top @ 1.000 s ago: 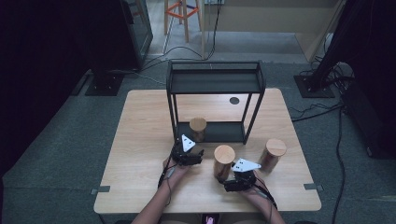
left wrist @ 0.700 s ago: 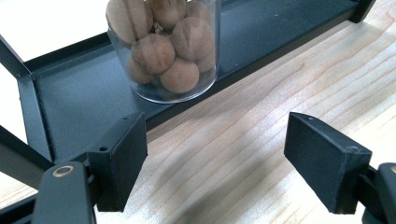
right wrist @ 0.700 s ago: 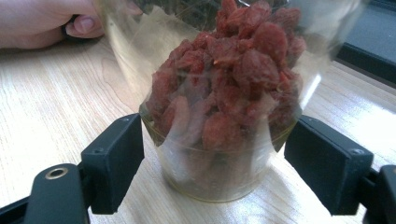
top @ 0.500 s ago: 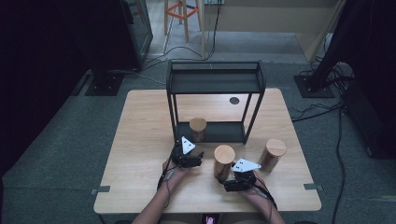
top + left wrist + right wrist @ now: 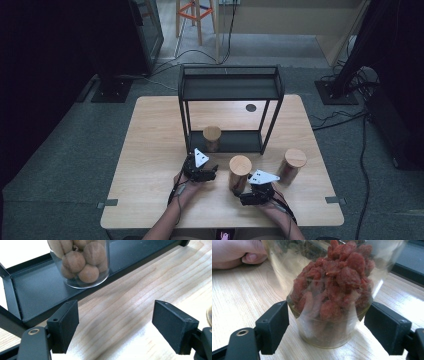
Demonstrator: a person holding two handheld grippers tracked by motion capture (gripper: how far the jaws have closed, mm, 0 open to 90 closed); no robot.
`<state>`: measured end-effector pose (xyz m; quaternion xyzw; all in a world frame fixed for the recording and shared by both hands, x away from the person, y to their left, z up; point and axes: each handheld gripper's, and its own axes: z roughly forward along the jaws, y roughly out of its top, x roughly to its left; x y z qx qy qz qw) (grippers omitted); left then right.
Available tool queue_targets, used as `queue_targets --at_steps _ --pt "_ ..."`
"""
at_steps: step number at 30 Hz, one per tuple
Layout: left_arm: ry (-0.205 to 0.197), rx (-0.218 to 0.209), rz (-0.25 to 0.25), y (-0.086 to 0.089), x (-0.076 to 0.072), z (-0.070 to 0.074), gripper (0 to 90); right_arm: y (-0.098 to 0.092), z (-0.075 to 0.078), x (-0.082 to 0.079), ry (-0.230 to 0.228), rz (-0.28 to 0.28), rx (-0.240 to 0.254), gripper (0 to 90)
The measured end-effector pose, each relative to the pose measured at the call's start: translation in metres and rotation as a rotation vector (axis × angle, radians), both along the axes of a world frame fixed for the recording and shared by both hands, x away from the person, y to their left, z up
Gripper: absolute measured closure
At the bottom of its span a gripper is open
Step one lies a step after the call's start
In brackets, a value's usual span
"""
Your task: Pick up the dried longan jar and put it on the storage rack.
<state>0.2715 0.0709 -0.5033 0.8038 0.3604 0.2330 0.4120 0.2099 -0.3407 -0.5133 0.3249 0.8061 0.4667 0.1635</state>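
Note:
A glass jar of red dried berries (image 5: 332, 297) with a wooden lid (image 5: 240, 165) stands on the table between my two grippers. My right gripper (image 5: 327, 327) is open, its jaws on either side of the jar's base with small gaps. In the high view the right gripper (image 5: 246, 194) sits just in front of this jar. My left gripper (image 5: 115, 325) is open over bare wood, facing a jar of walnuts (image 5: 83, 262) that stands on the black rack's lower shelf (image 5: 37, 287). The left gripper (image 5: 206, 174) lies left of the berry jar.
A black two-level metal rack (image 5: 230, 90) stands mid-table, the walnut jar (image 5: 211, 138) on its bottom shelf. A third wooden-lidded jar (image 5: 292, 164) stands right of the berry jar. A dark round mark (image 5: 251, 107) lies behind the rack. A hand (image 5: 234, 252) shows at upper left.

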Motion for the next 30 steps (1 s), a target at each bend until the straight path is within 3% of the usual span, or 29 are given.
queue_targets --at_steps 30 --pt "-0.005 0.001 -0.013 0.006 -0.019 -0.001 21.5 0.001 0.000 0.000 0.006 0.000 0.010 19.8"
